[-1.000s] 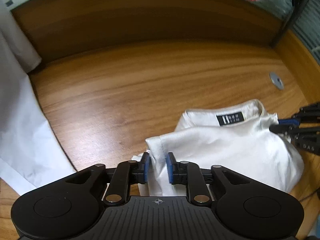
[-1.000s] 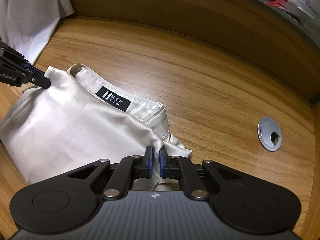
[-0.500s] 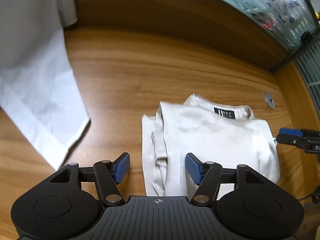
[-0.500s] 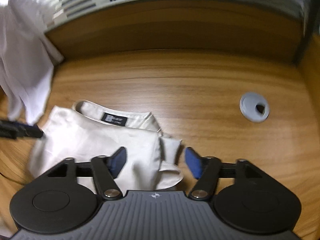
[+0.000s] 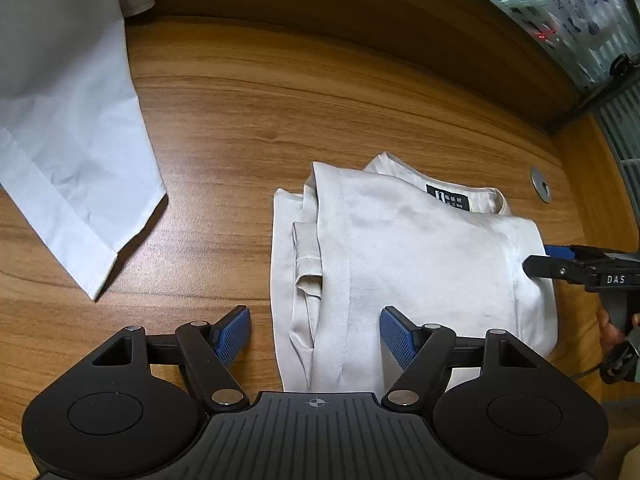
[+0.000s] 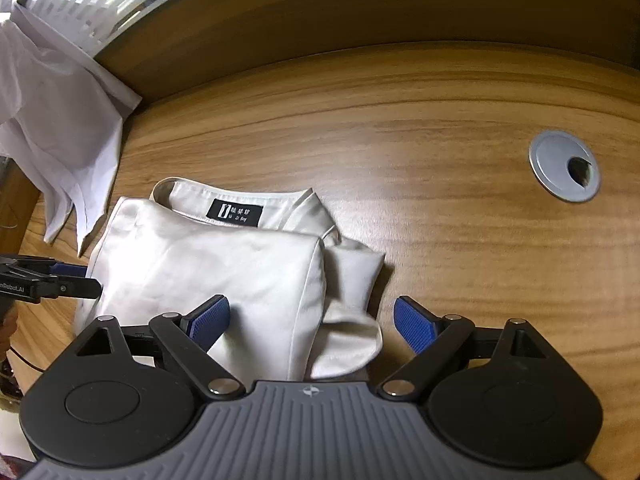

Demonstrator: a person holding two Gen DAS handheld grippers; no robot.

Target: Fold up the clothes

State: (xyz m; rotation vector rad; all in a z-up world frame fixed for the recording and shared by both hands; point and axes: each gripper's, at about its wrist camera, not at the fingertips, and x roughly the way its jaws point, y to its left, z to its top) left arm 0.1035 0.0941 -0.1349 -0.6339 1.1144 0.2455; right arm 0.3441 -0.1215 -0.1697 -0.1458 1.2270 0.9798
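Observation:
A cream satin shirt (image 5: 420, 248) (image 6: 208, 264) lies folded on the wooden table, its black neck label facing up at the far edge. My left gripper (image 5: 314, 334) hovers over the shirt's left edge, jaws still opening, blue pads clear of the cloth on either side. My right gripper (image 6: 310, 320) hovers over the shirt's right edge, where a loose sleeve end bunches; its jaws are opening too and press on nothing. Each gripper's fingertips show at the side of the other's view.
A white garment (image 5: 68, 128) (image 6: 60, 128) lies spread at the table's left, up against the raised wooden back panel (image 5: 340, 24). A grey cable grommet (image 6: 564, 166) (image 5: 541, 185) sits in the table to the shirt's right. A hand shows at the right edge of the left wrist view.
Both grippers let go of the shirt's edges and opened wide. Both rolled and drew back a little, and the shirt now lies flat and folded.

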